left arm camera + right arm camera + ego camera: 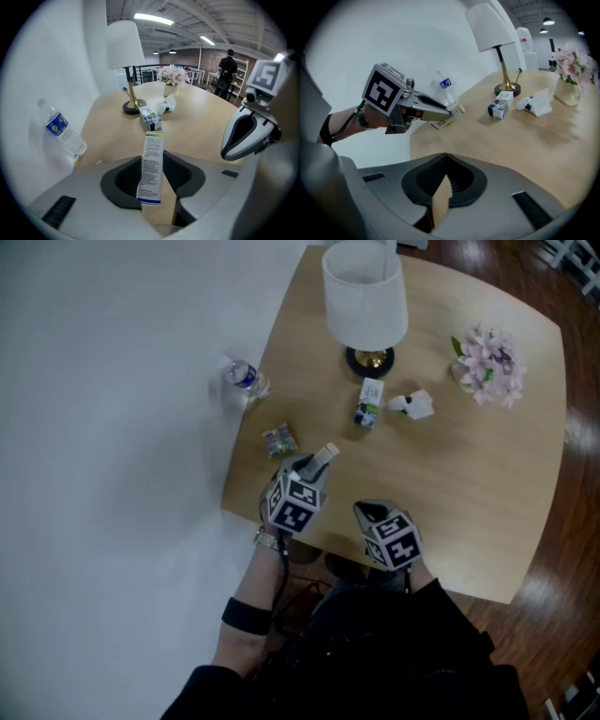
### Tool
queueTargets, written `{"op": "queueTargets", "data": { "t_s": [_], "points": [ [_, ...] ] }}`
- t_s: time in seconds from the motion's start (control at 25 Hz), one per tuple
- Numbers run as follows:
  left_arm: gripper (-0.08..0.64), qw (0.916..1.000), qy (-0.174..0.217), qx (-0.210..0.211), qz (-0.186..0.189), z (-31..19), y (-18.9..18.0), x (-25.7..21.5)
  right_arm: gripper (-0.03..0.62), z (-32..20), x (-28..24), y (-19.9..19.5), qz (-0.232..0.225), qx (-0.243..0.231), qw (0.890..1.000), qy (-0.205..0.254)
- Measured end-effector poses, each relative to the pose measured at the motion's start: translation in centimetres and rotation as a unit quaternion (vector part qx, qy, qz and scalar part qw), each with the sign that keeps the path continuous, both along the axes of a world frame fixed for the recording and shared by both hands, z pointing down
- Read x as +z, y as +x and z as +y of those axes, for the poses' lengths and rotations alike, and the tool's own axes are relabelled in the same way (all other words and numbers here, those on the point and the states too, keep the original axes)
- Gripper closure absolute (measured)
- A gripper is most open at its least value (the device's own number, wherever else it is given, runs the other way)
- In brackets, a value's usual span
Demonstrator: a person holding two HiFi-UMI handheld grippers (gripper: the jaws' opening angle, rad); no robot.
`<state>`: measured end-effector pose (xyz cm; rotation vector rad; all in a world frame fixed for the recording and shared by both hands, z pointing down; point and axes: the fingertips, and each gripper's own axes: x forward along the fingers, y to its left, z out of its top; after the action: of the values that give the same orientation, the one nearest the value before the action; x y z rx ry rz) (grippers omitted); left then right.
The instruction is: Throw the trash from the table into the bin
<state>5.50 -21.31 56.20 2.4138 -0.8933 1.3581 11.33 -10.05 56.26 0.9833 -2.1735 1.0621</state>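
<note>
Nearest the camera, the left gripper (317, 462) was held over the near left corner of the desk (469, 484). Its fingers were clamped on a slim white box (152, 164) with a green band at its far end. The box was gripped by its near end, and its length ran out past the fingertips. Just to the right, the right gripper (371, 513) hung over the desk's near edge. Its fingers were drawn together at the tips, with nothing between them.

Other items sat on the desk, noted left to right. A clear water bottle (246, 379) with a blue label sat at the left edge, by the white wall. Whether it stood upright or leaned could not be established. A crumpled wrapper (279, 440) lay near the left edge, just beyond the left gripper. A lamp (366, 296) with a white shade and a brass base stood toward the far side. A small carton (368, 401) lay on its side just in front of the lamp base. A crumpled white paper (412, 405) lay just right of the carton. Pink flowers (489, 364) stood at the far right.
</note>
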Motion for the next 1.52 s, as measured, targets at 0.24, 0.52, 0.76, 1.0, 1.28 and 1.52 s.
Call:
{"op": "queueTargets", "data": {
  "t_s": [0.24, 0.52, 0.76, 1.0, 1.28, 1.52],
  "points": [
    [0.411, 0.9986, -0.005, -0.043, 0.030, 6.2, -3.6, -1.5, 0.584, 2.4, -1.3, -2.6, 0.011, -0.035, 0.999, 0.018],
    [0.411, 0.9911, -0.003, -0.124, 0.049, 14.0, -9.7, -2.0, 0.584, 5.7, -2.4, -6.9, 0.025, -0.098, 0.994, 0.039],
    [0.412, 0.9807, -0.002, -0.188, 0.054, 20.7, -15.8, -1.3, 0.584, 9.9, -2.8, -12.2, 0.030, -0.165, 0.985, 0.048],
    [0.411, 0.9637, -0.014, -0.261, 0.054, 27.3, -21.8, 0.6, 0.584, 14.6, -2.1, -17.9, 0.040, -0.251, 0.966, 0.048],
    [0.411, 0.9457, -0.032, -0.318, 0.057, 32.8, -26.3, 2.7, 0.584, 18.4, -1.1, -22.0, 0.047, -0.308, 0.949, 0.040],
    [0.411, 0.9373, -0.046, -0.341, 0.055, 34.2, -28.4, 5.7, 0.584, 19.8, 0.0, -23.5, 0.058, -0.327, 0.943, 0.028]
  ]
}}
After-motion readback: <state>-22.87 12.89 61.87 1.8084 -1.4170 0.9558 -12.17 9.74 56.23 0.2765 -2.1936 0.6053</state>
